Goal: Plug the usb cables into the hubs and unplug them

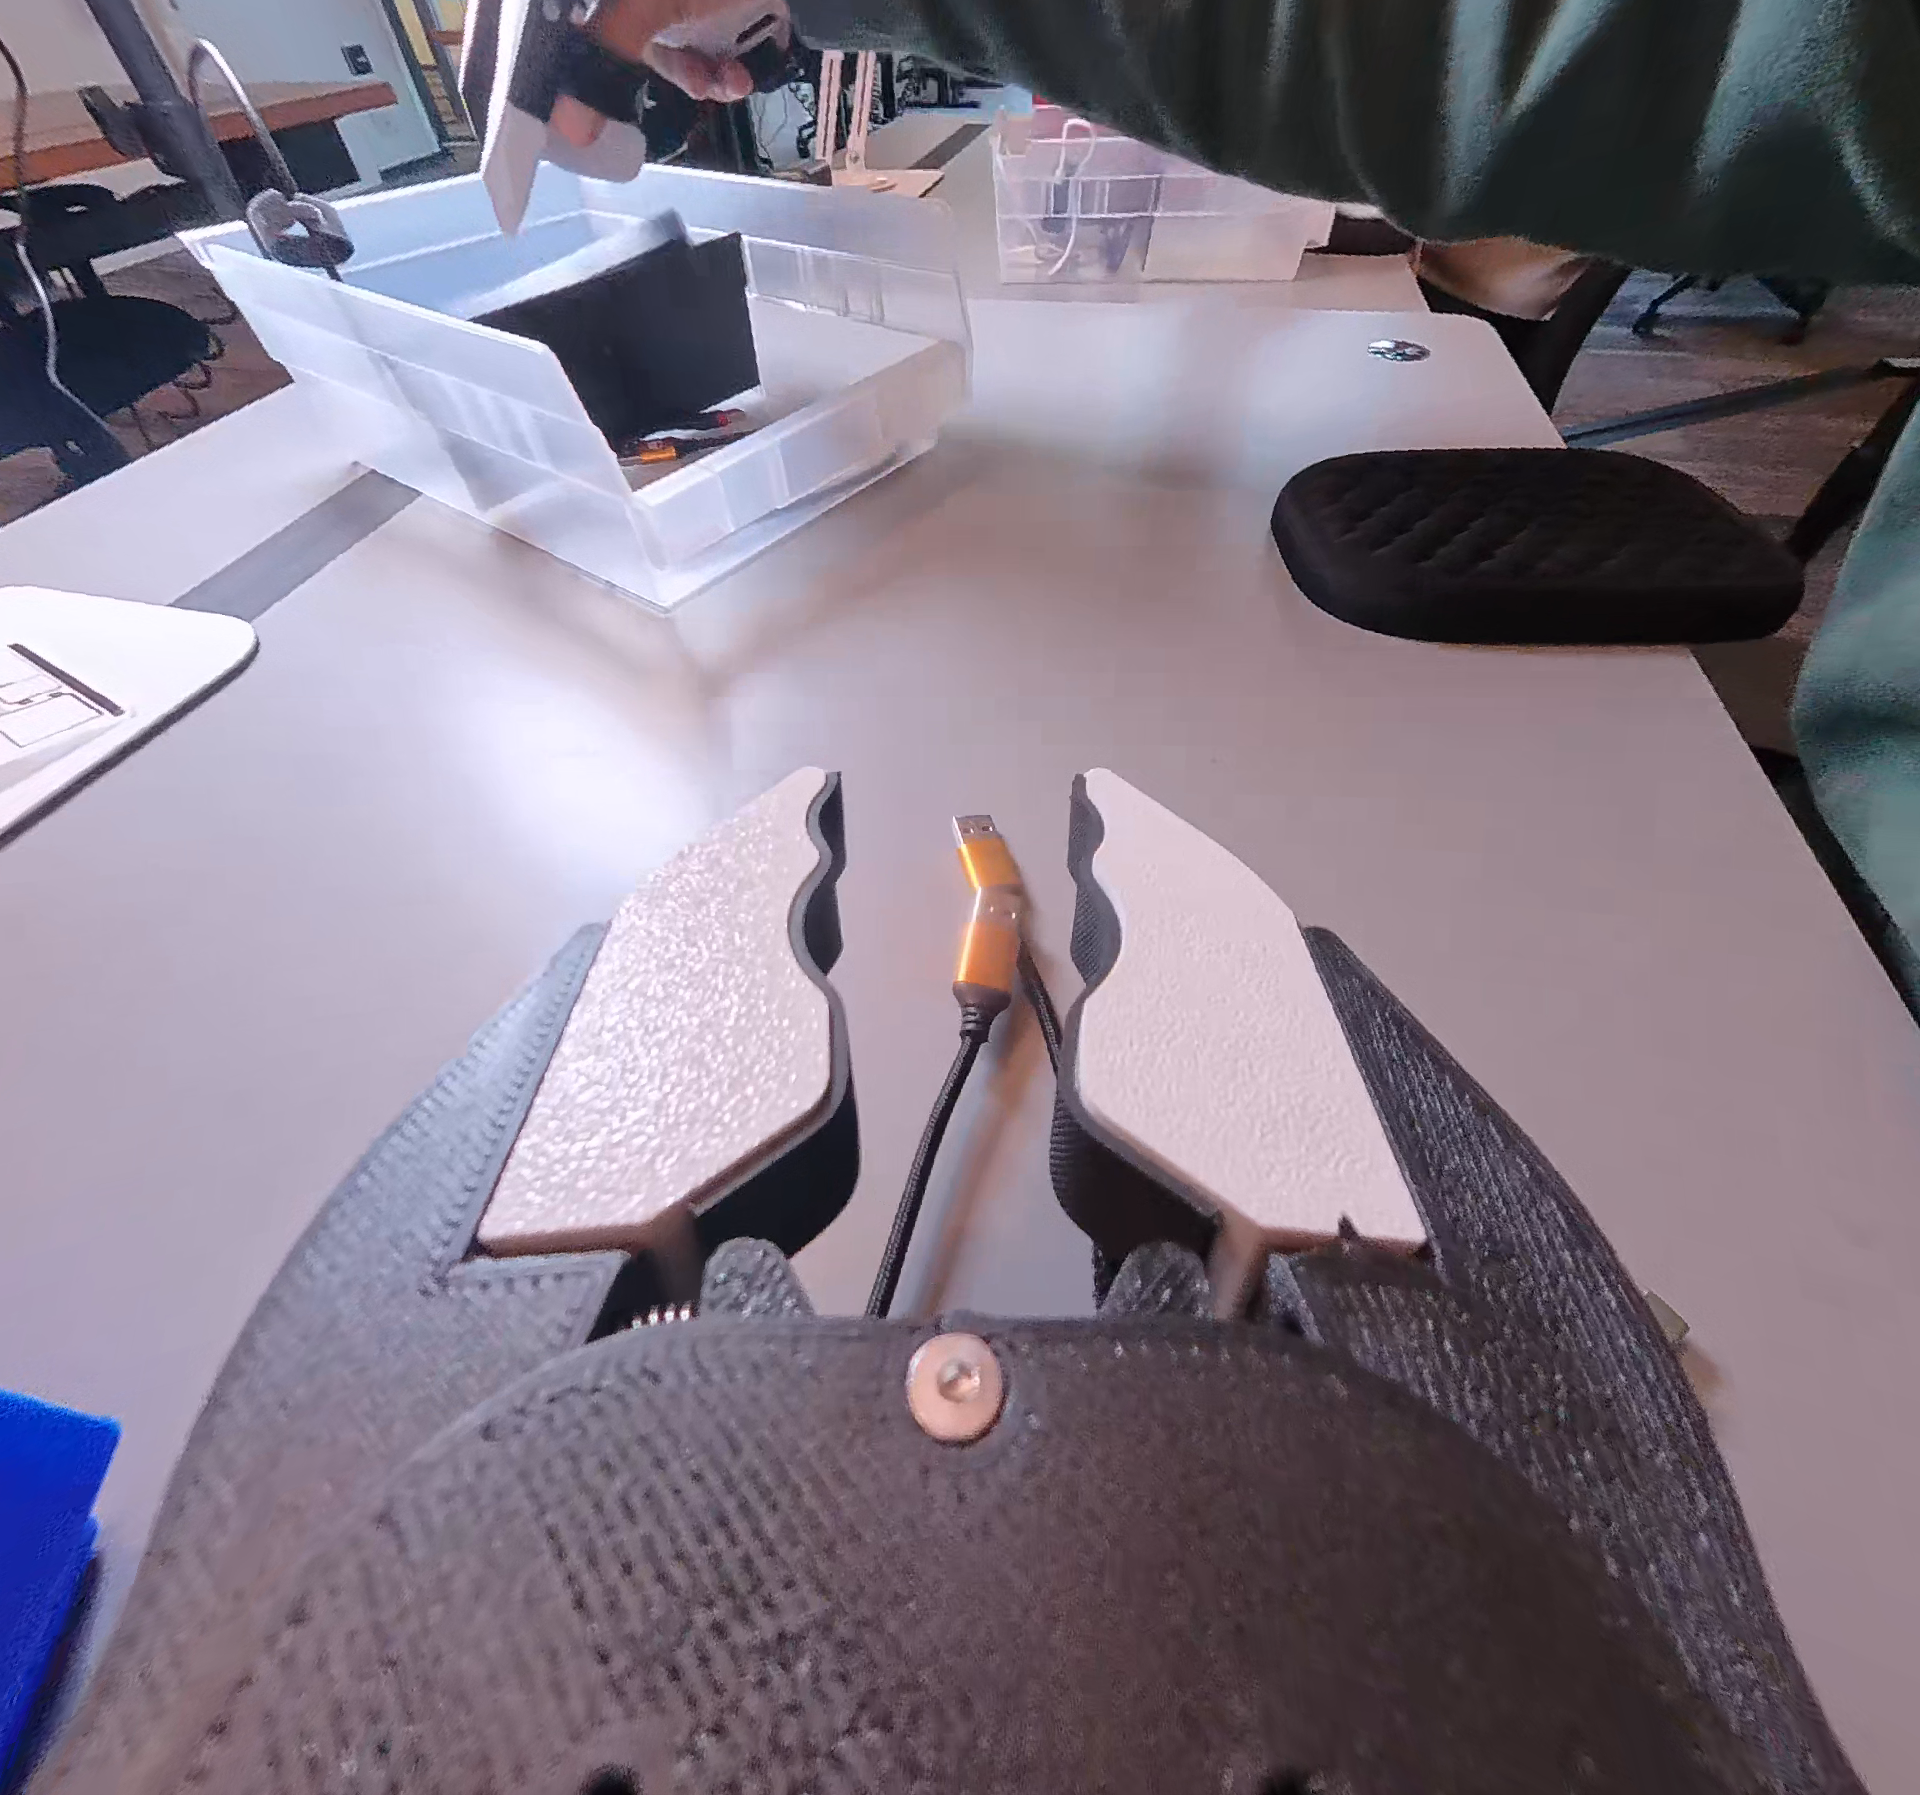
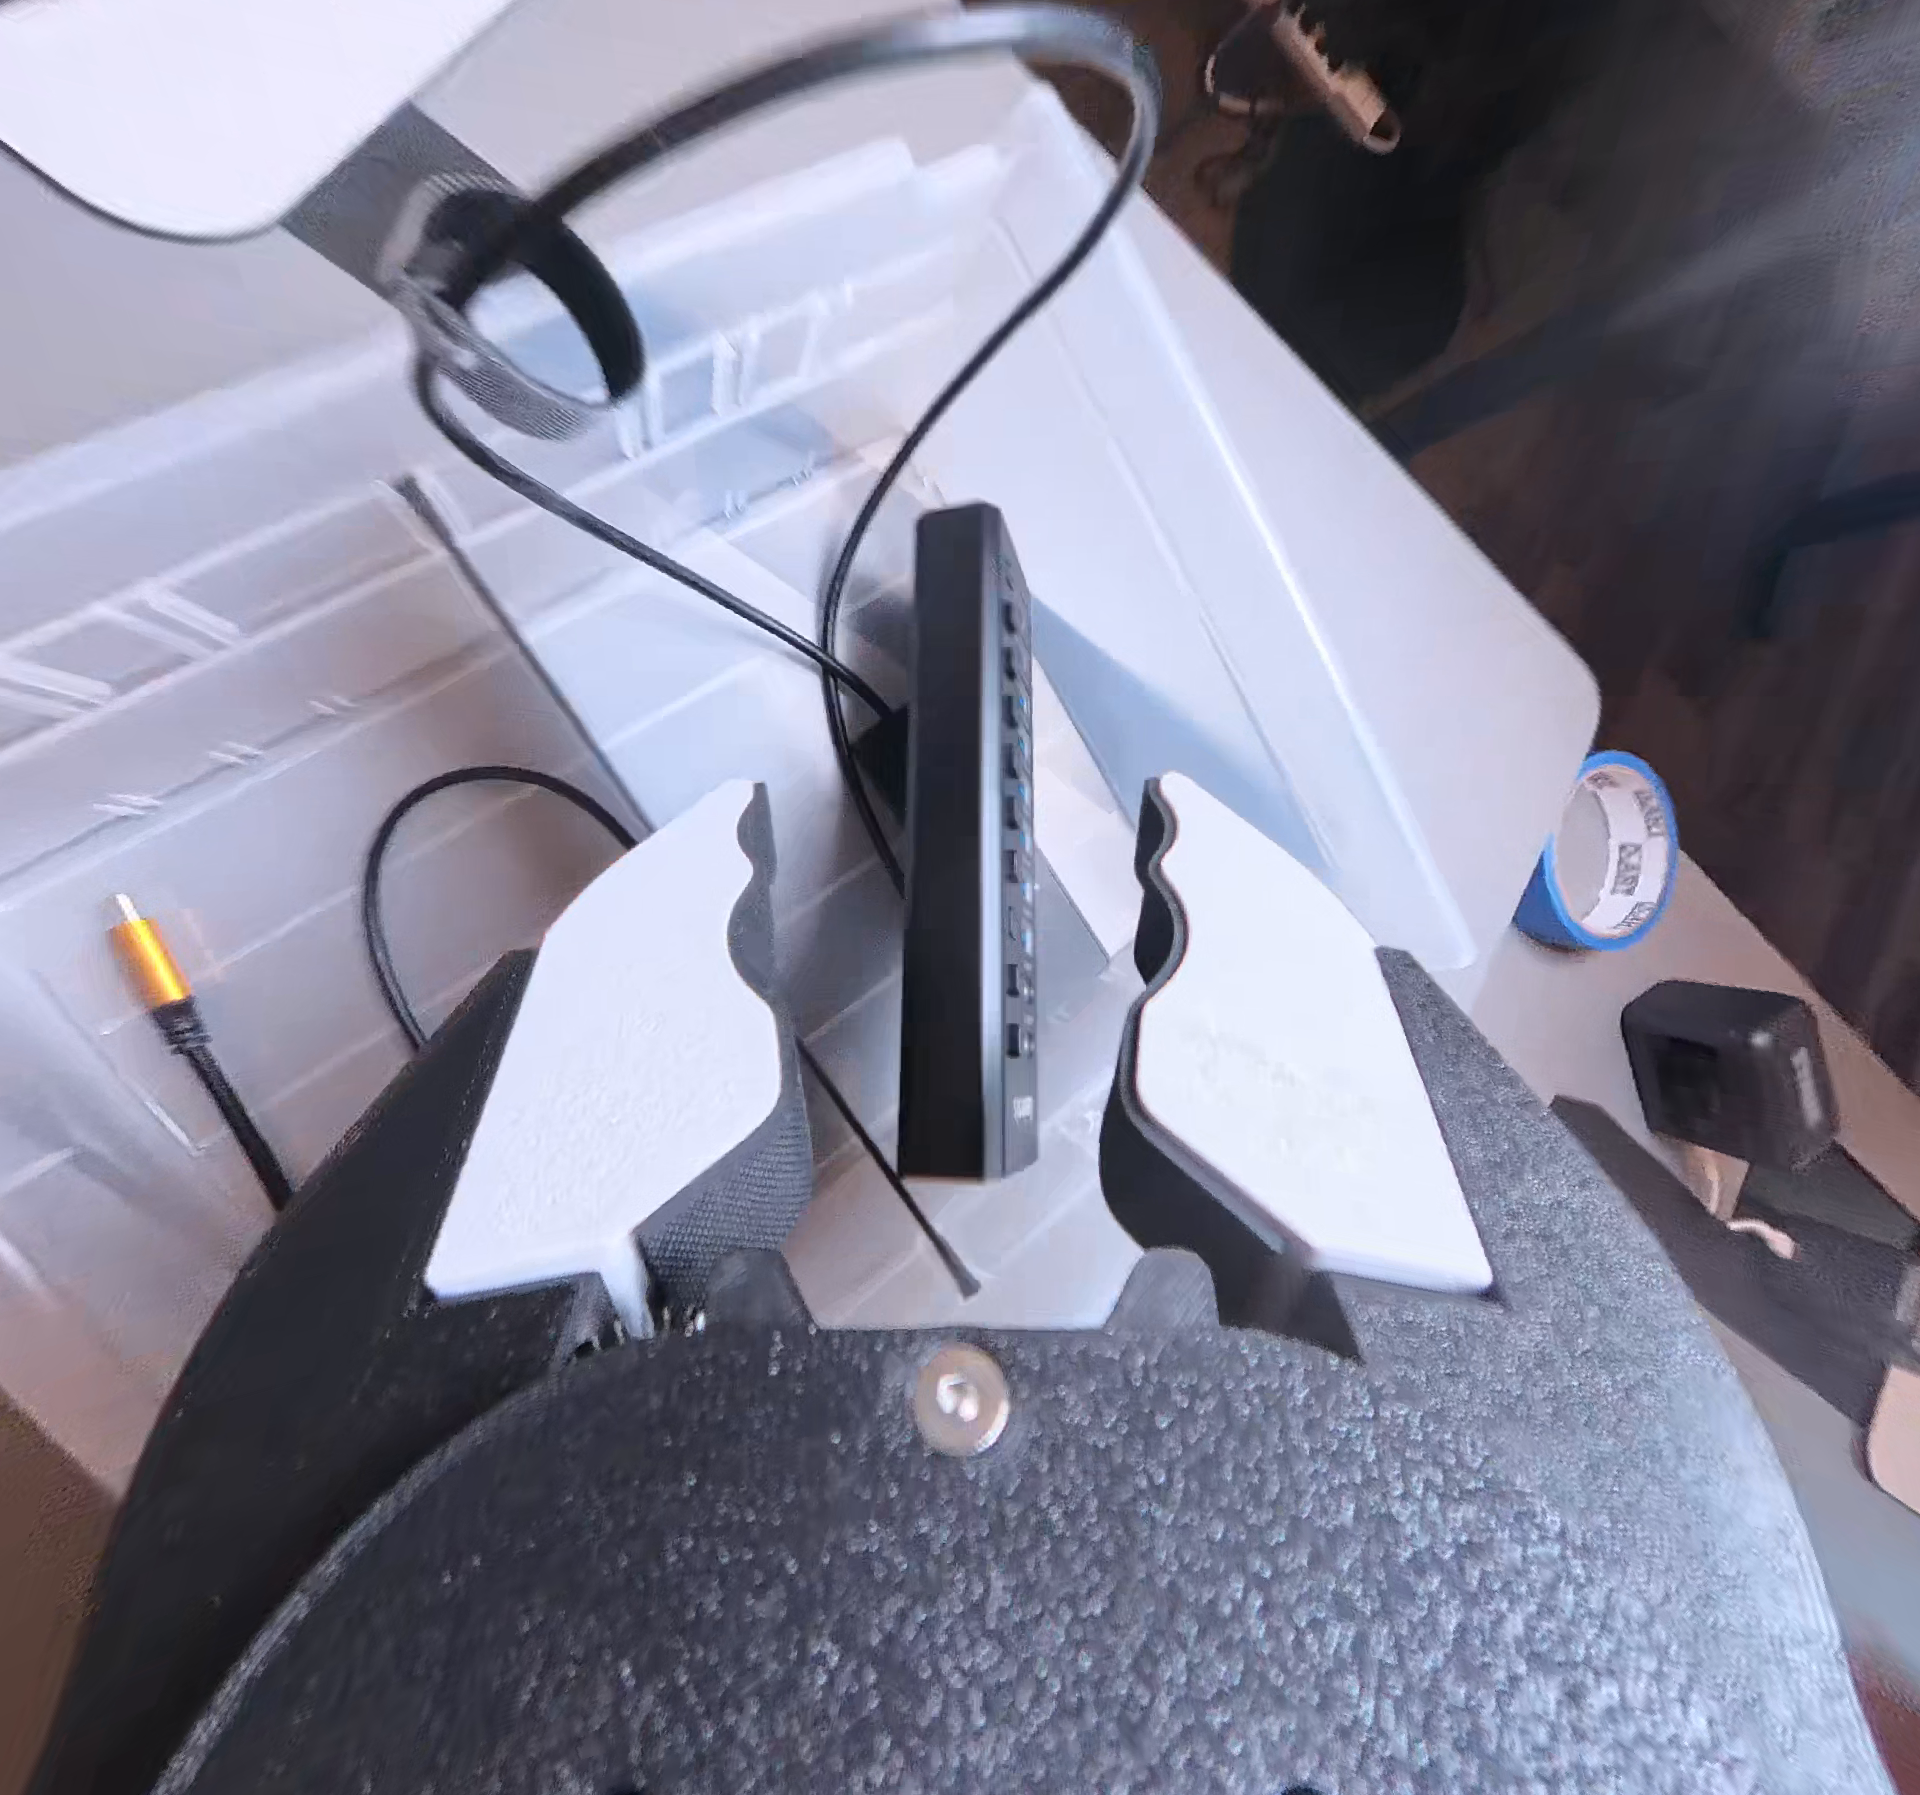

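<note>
I hold my left gripper (image 1: 954,826) low with fingers apart around the orange-ended usb cable (image 1: 982,924) on the table (image 1: 1351,810) — ready to pinch — while my right gripper (image 2: 954,836), fingers also spread, straddles the black hub (image 2: 961,841) standing in the clear bin (image 2: 1195,498).

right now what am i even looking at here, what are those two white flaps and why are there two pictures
The white flaps are the two fingers of a hand-held gripper; a person holds one in each hand, and each carries a camera that looks along its fingers, hence two pictures.

In the left wrist view, the left gripper is open over a grey table, with an orange-ended usb cable lying between its fingers, not gripped.

In the right wrist view, the right gripper is open above a clear plastic bin, either side of a black usb hub standing on edge. Another orange plug lies in the bin. A blue tape roll sits on the table.
</note>
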### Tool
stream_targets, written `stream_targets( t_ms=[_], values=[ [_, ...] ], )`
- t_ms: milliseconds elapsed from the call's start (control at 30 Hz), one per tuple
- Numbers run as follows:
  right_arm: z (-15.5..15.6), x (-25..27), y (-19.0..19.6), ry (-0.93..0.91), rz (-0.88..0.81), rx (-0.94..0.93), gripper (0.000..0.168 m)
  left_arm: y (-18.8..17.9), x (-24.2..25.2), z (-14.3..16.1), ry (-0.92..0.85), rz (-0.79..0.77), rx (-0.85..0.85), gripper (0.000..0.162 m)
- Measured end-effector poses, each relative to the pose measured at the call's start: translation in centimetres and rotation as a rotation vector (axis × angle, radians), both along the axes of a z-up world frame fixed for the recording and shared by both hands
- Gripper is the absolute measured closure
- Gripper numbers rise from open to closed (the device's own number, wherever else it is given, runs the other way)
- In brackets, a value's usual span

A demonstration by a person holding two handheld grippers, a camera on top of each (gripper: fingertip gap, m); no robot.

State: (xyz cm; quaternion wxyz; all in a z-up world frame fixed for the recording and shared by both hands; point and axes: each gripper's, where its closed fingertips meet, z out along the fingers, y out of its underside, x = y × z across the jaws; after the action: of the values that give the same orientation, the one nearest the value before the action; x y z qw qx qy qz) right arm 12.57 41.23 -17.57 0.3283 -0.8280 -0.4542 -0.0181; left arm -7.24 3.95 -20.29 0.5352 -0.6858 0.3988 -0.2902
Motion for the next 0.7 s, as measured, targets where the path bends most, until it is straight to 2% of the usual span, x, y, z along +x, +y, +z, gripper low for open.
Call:
stream_targets(
  t_ms=[167, 367, 500, 700],
  values=[
    [4.5, -3.3, -5.1, 0.083, 0.148, 0.129, 0.102, 0.1, -0.1, 0.3, 0.002, 0.015, 0.019, 0.121],
    [6.2, -6.5, -11.6, 0.091, 0.310, 0.196, 0.103, -0.1, 0.1, 0.3, 0.018, 0.013, 0.030, 0.121],
    [6.5, -6.9, -13.0, 0.090, 0.332, 0.203, 0.104, -0.1, 0.1, 0.3, 0.026, 0.017, 0.036, 0.121],
    [6.0, -5.9, -12.5, 0.100, 0.297, 0.189, 0.104, 0.2, -0.5, 0.7, 0.020, 0.044, 0.049, 0.121]
  ],
)
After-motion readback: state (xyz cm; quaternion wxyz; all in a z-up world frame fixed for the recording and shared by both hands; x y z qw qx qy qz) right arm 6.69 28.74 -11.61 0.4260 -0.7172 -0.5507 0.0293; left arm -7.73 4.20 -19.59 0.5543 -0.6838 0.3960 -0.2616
